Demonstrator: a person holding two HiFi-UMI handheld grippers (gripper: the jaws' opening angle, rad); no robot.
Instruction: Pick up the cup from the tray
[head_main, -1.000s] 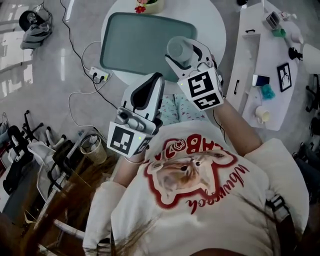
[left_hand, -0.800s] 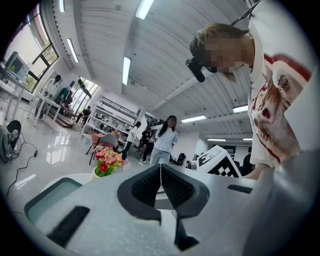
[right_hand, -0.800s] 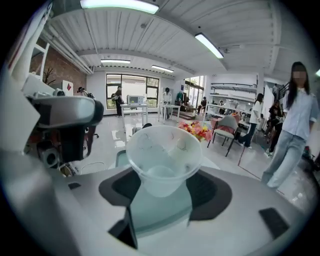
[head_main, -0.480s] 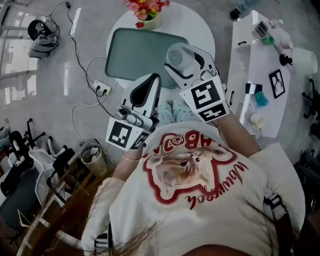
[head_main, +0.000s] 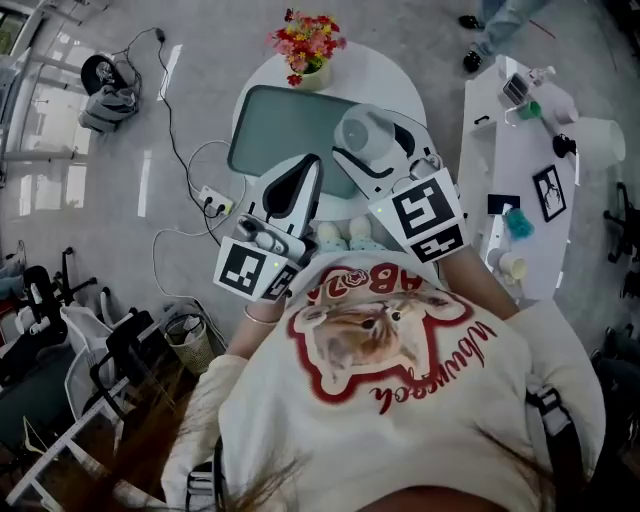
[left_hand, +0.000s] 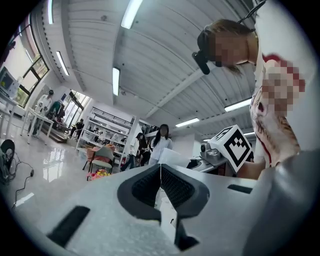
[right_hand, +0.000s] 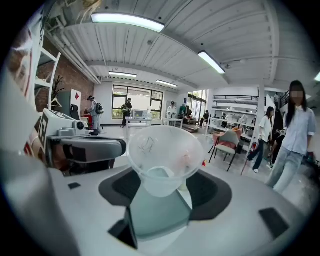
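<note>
On the floor at 9 o'clock from the round desk (head_main: 400, 80) lies a white power strip (head_main: 215, 203) with its cables. The left gripper (left_hand: 160, 175) is clenched on nothing: in the left gripper view its two dark ribbed pads meet along a thin line with nothing between them. In the head view it is held up at the desk's near edge, with its tips pointing towards 12 o'clock at the grey-green tray (head_main: 275, 130). The tray lies flat on the desk and its visible surface is bare. At the tray's 12 o'clock stands a pot of red and yellow flowers (head_main: 305, 40).

The right gripper (right_hand: 165, 189) grasps the translucent plastic cup (right_hand: 162, 150), with a pad on each side of the cup's narrow lower part and the wide mouth up. In the head view the cup overlaps the tray's 3 o'clock edge. It rests in the gripper, not on the tray. The tray's green shows below it through the gap between the jaws.

At 3 o'clock from the round desk stands a long white desk (head_main: 510, 170) with small items scattered on it.
</note>
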